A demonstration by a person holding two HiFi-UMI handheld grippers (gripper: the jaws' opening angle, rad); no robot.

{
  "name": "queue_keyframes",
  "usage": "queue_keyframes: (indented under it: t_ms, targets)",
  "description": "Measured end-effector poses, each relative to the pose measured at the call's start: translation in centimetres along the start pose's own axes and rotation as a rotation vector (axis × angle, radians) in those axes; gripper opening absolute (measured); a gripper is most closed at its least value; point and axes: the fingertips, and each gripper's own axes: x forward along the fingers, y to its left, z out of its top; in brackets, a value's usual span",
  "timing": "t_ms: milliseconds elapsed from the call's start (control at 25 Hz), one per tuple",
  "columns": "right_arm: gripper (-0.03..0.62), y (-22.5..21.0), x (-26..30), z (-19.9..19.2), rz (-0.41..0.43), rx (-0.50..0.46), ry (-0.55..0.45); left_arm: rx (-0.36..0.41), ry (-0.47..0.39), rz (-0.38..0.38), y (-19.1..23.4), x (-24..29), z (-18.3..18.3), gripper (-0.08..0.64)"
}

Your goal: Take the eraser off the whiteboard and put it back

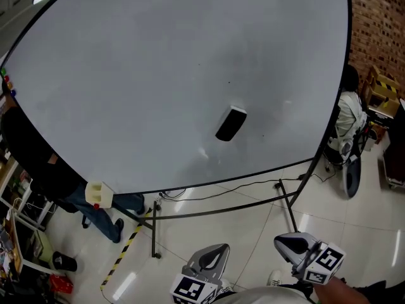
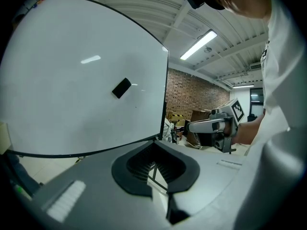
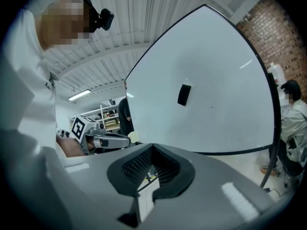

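Head view: the eraser sits tilted on the whiteboard, right of centre in the lower half, untouched. The left gripper and right gripper are held low at the bottom edge, side by side, well apart from the board.

Left gripper view: the jaws are together with nothing between them. The eraser shows ahead on the board, above the jaw line.

Right gripper view: the jaws are likewise together and empty. The eraser shows ahead, slightly right of the jaw line.

Assessment: the task appears to be at its start, with the approach not yet made. The next move calls for one gripper to part its jaws, advance to the board, line up with the tilt of the eraser and close across its narrow sides before pulling it off.
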Motion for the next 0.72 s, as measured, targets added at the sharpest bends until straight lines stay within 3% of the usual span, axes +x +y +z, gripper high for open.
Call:
queue_keyframes:
  t_ms: [720]
  targets:
    - [0.002,0.2,0.3,-1.2,0.032,-0.023,0.048,-0.007,-0.012,0.026,-0.1,0.0,0.1,0.017]
